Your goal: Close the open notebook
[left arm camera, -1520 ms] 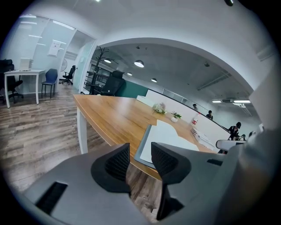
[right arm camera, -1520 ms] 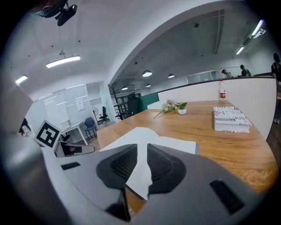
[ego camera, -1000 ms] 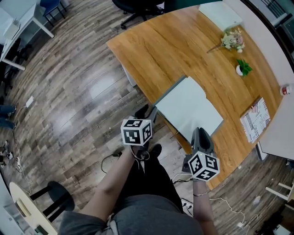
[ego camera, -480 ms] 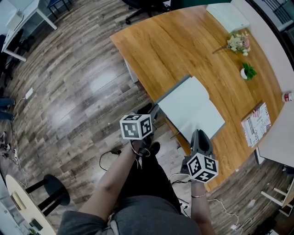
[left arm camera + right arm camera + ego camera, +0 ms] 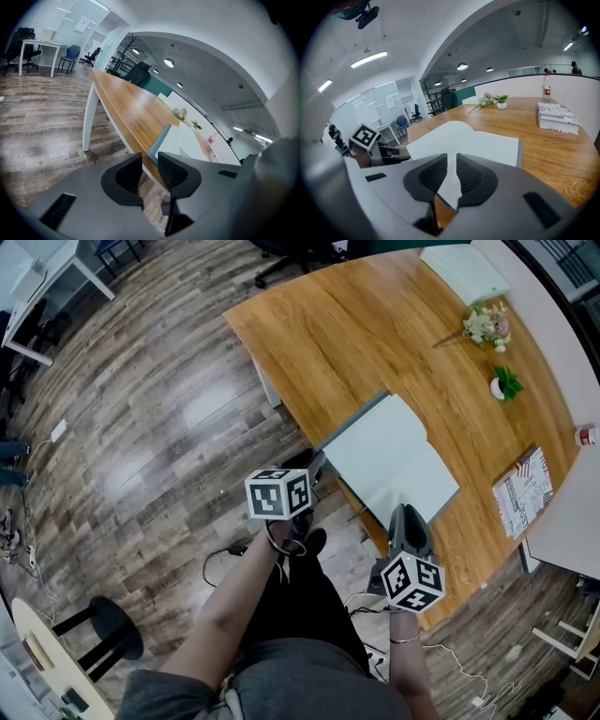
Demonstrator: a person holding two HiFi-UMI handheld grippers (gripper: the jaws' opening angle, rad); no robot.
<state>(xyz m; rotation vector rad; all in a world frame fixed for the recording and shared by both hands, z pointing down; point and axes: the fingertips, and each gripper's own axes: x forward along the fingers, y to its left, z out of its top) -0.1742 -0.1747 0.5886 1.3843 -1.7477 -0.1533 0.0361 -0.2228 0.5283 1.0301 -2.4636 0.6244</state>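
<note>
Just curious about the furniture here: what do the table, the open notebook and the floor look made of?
Table: wood or wood-look laminate, orange grain lines, soft sheen.
Notebook: matte white paper pages; grey cover edge, material unclear.
Floor: grey-brown planks, wood or vinyl, glossy with light reflections.

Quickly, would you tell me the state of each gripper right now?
Left gripper: open, empty; fingers have just been closing.
Right gripper: open narrowly, notebook corner before the gap, not gripped.
</note>
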